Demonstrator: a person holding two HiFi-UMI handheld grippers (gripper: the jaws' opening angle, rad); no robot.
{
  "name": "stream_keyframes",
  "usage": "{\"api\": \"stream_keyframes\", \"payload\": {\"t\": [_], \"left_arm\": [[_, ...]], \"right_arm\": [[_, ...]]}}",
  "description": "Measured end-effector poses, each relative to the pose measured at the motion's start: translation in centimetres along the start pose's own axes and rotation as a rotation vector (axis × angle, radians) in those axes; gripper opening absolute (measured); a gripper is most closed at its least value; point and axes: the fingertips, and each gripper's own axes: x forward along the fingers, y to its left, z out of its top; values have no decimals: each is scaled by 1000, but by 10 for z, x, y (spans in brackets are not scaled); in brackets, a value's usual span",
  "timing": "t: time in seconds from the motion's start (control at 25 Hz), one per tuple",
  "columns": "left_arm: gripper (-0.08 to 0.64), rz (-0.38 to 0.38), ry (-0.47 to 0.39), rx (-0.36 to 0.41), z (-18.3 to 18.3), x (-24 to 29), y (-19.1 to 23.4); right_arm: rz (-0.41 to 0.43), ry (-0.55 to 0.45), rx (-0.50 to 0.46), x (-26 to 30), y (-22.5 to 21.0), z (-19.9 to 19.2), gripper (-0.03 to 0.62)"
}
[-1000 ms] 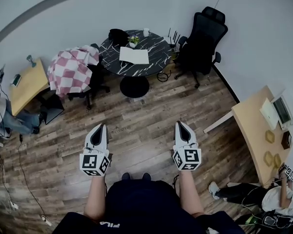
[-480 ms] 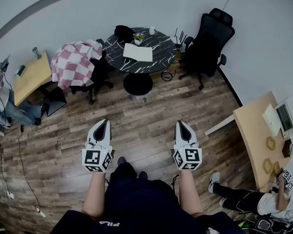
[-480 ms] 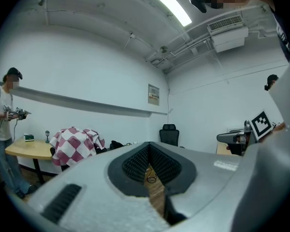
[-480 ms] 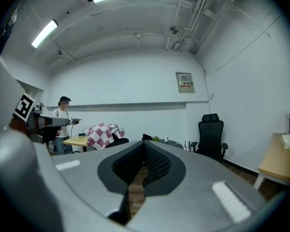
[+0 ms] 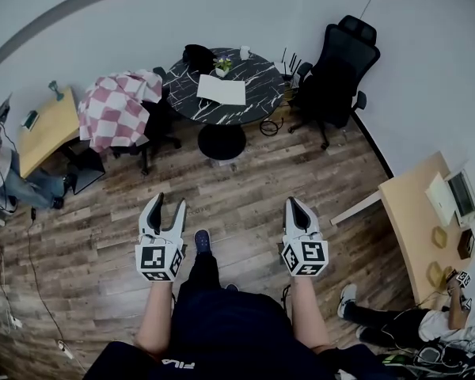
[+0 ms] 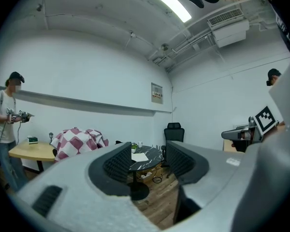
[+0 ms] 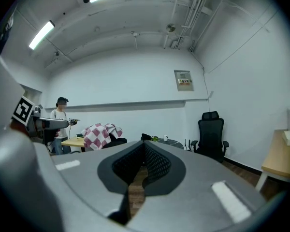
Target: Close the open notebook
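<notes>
Left gripper [image 5: 169,203]: jaws apart, just been opening, nothing between them. Right gripper [image 5: 292,204]: jaws together, empty. Both are held level above the floor [image 5: 245,184], well apart from the notebook [image 5: 220,90], which lies open on the round table [image 5: 258,95]. Judged step: approach. The next move calls for reaching the table and lifting one cover.

The person is wearing a navy short-sleeved top [image 5: 237,331] with white lettering, dark trousers [image 5: 208,274] and a blue shoe [image 5: 202,240]. The left gripper [image 5: 169,202] and right gripper [image 5: 291,202] are showing pale grey shells, black ribbed pads [image 6: 118,162] and cubes [image 5: 158,261] bearing black-and-white square markers.
</notes>
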Motion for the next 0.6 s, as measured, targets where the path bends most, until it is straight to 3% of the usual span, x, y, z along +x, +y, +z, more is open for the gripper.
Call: {"api": "stream_keyframes", "payload": {"t": [0.16, 0.6], "left_arm": [[241, 15, -3, 4, -1, 19, 13], [222, 48, 8, -22, -12, 87, 72]], "right_arm": [[-1, 8, -17, 23, -3, 0, 11], [7, 16, -11, 109, -5, 0, 11]]}}
